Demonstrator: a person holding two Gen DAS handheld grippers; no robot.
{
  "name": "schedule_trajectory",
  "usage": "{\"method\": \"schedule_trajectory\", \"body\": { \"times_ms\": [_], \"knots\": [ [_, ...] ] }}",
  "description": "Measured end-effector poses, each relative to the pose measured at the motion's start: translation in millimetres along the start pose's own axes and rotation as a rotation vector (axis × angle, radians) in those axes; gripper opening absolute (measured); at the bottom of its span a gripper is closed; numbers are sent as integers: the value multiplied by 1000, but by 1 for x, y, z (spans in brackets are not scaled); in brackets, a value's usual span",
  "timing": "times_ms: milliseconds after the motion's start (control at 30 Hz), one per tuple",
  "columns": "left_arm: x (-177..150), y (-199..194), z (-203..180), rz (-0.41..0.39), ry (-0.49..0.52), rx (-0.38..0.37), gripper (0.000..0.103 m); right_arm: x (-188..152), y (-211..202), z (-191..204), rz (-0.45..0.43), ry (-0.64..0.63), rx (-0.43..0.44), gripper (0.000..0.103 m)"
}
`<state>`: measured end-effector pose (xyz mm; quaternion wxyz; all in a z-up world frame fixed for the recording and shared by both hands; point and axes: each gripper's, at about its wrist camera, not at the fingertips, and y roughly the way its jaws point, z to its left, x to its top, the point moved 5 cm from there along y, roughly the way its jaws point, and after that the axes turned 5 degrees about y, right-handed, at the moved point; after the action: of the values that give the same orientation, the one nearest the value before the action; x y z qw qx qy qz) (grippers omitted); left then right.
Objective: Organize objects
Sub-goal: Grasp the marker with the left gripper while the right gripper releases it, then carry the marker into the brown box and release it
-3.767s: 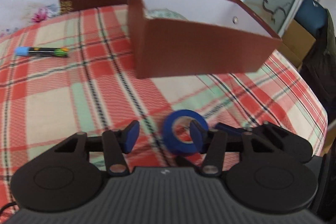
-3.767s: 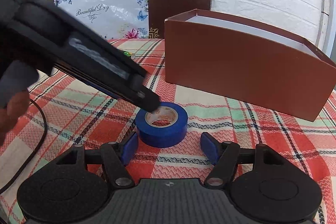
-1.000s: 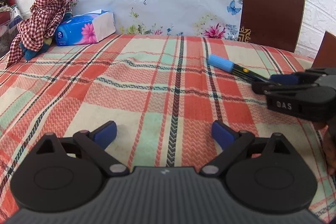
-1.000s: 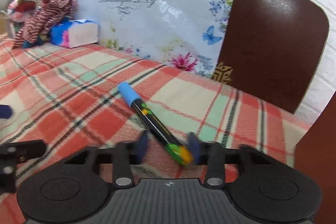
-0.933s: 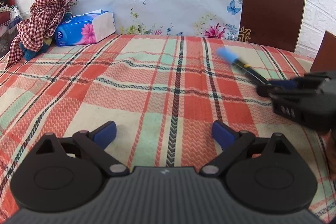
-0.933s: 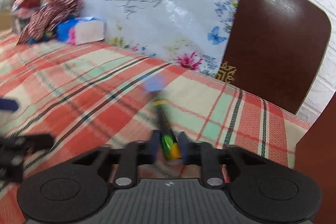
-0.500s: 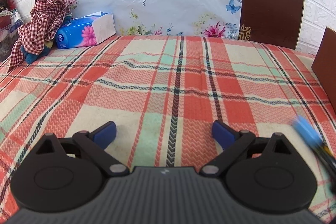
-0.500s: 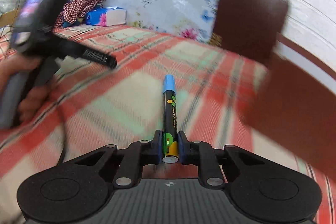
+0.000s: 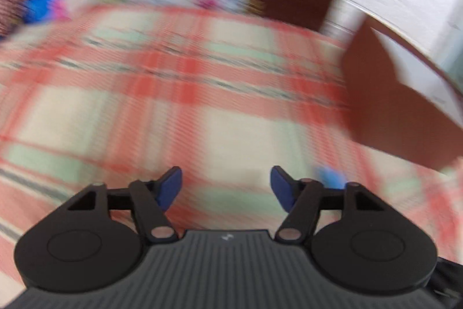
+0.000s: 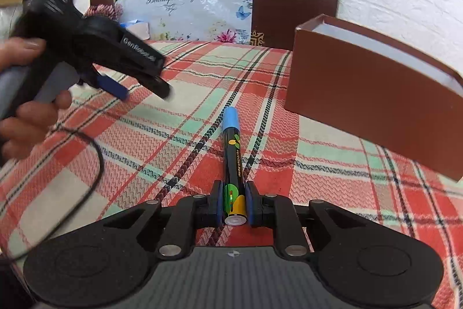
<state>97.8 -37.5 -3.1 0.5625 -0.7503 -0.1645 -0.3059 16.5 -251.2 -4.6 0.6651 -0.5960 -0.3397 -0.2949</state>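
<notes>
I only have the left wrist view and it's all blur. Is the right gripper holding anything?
Observer: Yes. The right gripper has its fingers shut on the rear end of a chalk marker.
Operator: Which way is it pointing?
Observer: Its blue cap points straight ahead, away from the camera.
Operator: Is it over the box yet?
Observer: No. It is over the plaid tablecloth; the brown box stands off to its right, open at the top.

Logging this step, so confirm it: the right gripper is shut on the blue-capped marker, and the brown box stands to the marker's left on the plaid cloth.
One detail is wrong: the brown box stands to the right of the marker, not its left, as the right wrist view shows. The rest holds: the right gripper is shut on the blue-capped marker, and the box stands on the plaid cloth.
</notes>
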Motion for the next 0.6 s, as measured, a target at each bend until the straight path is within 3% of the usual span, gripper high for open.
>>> {"method": "schedule_trajectory", "body": {
  "times_ms": [100, 233, 333, 367, 400, 533, 600],
  "knots": [
    [-6, -1, -41, 73, 42, -110, 56, 1, 0, -13, 3, 104, 56, 17],
    [-18, 17, -76, 169, 79, -156, 55, 0, 0, -27, 0, 225, 135, 17],
    [-22, 24, -95, 116, 171, -96, 53, -2, 1, -36, -7, 284, 182, 17],
    [-22, 25, -100, 100, 201, -80, 35, -3, 2, -38, -9, 300, 195, 16],
    [-21, 25, -103, 95, 221, -73, 34, -3, 2, -40, -10, 320, 209, 16],
    [-5, 14, -111, 91, 205, -126, 25, 0, -7, -41, -65, 337, 257, 20],
    [14, -9, -130, 12, 259, -154, 20, 9, -23, -34, -161, 256, 232, 22]
  ]
}}
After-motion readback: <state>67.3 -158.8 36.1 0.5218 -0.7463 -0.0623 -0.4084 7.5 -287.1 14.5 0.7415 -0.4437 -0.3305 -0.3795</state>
